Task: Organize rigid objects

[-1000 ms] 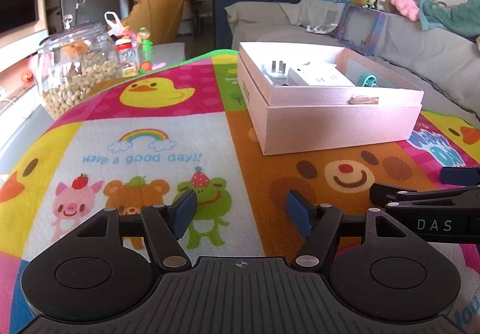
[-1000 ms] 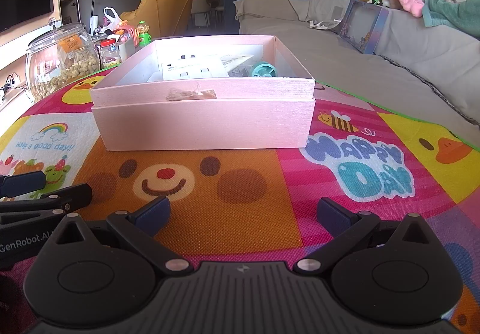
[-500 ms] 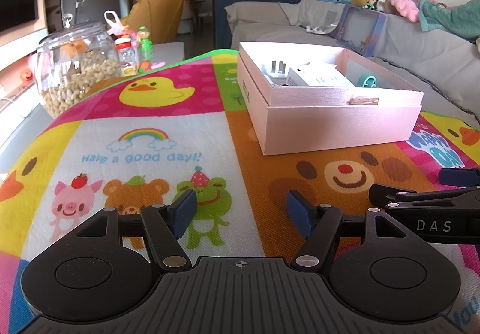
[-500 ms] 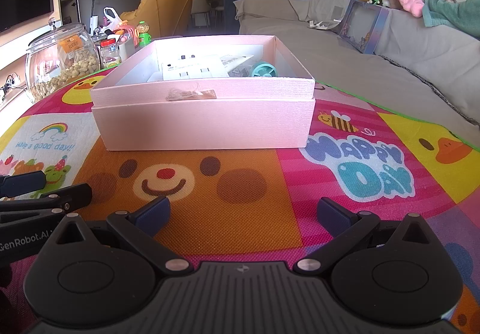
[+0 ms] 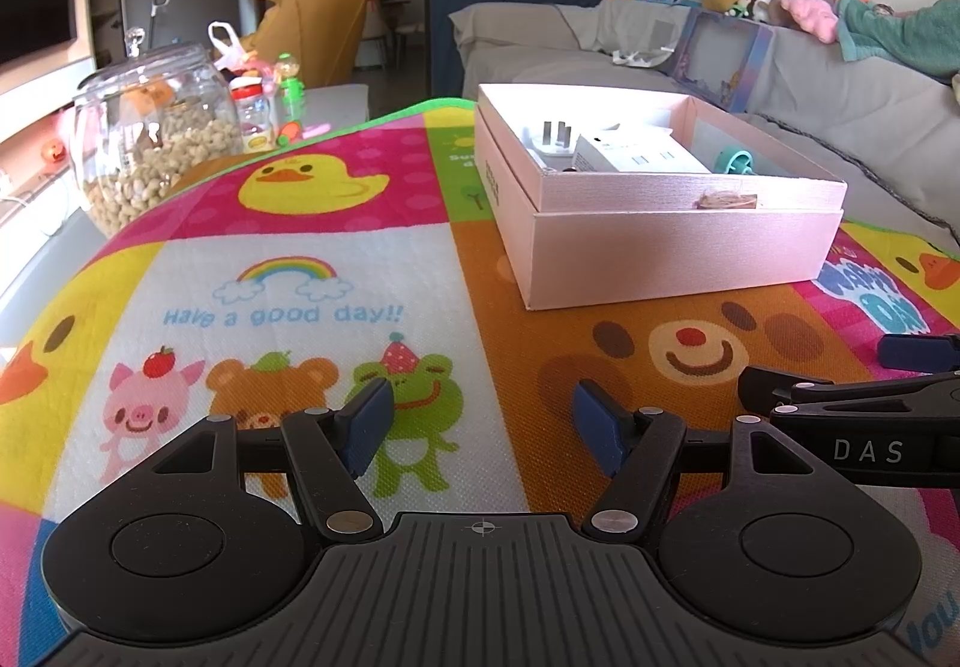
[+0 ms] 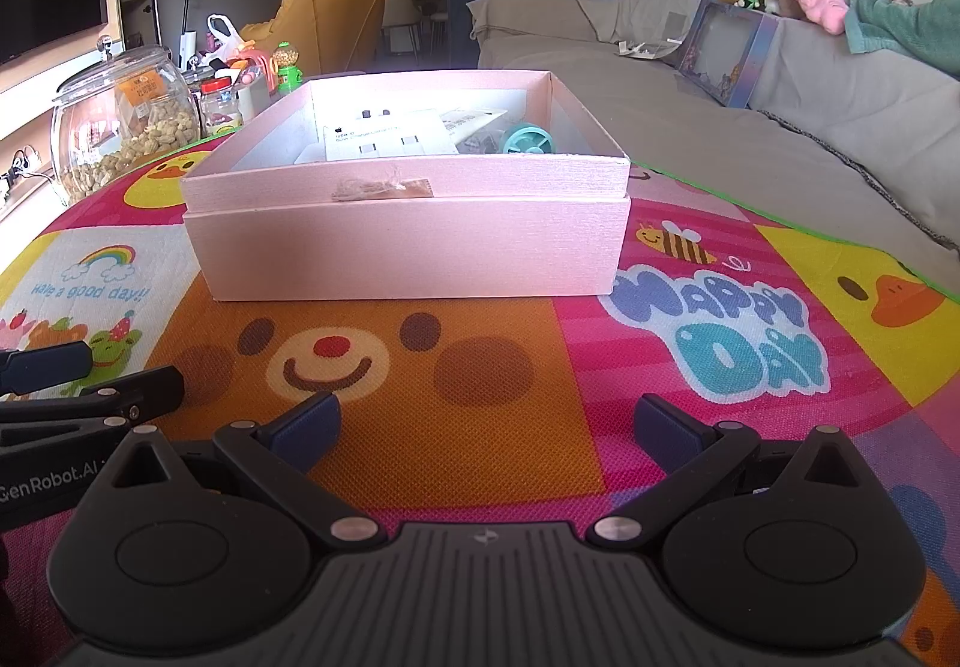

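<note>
Nothing moved — pink box ahead of right tool.

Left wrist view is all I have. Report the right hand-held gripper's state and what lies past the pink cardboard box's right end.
Observer: The right hand-held gripper is open, with nothing between its blue pads, low over the bear face.
Operator: Now the mat right of the box.
Observer: Beside the pale pink cardboard box, the colourful cartoon play mat shows a striped bee above "HAPPY DAY" lettering. No loose object lies there.
Operator: Give me the box contents.
Observer: What looks like a clear bag with a printed slip lies between the flat white carton and the teal round plastic piece.
</note>
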Motion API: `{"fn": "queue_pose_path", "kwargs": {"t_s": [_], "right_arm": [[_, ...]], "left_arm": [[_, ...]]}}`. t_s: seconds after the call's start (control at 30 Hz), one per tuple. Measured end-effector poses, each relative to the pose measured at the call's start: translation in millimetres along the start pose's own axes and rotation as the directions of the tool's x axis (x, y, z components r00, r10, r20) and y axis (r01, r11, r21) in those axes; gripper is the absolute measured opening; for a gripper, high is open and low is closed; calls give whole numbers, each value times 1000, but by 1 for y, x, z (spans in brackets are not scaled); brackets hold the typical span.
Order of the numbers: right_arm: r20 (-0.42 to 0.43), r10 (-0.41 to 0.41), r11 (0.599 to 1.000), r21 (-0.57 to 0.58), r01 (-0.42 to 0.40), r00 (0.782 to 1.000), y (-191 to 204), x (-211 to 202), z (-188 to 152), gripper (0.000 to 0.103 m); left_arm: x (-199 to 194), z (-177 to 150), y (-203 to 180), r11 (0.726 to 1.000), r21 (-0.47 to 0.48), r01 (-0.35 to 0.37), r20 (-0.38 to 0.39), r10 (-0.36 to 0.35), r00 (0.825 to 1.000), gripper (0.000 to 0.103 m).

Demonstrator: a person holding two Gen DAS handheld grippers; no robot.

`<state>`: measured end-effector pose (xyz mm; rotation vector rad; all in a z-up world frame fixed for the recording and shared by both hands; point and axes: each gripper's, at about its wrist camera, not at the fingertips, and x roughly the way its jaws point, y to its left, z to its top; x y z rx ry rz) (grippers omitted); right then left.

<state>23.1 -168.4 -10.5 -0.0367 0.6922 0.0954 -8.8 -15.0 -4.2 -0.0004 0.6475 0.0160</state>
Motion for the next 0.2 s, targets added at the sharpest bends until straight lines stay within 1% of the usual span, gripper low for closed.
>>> {"fn": "queue_pose_path", "kwargs": {"t_s": [0.2], "right_arm": [[0, 0, 1000, 0, 0, 1000, 0, 0, 0, 103]], "left_arm": [[0, 0, -1, 1000, 3, 0, 0, 0, 1000, 72]]}}
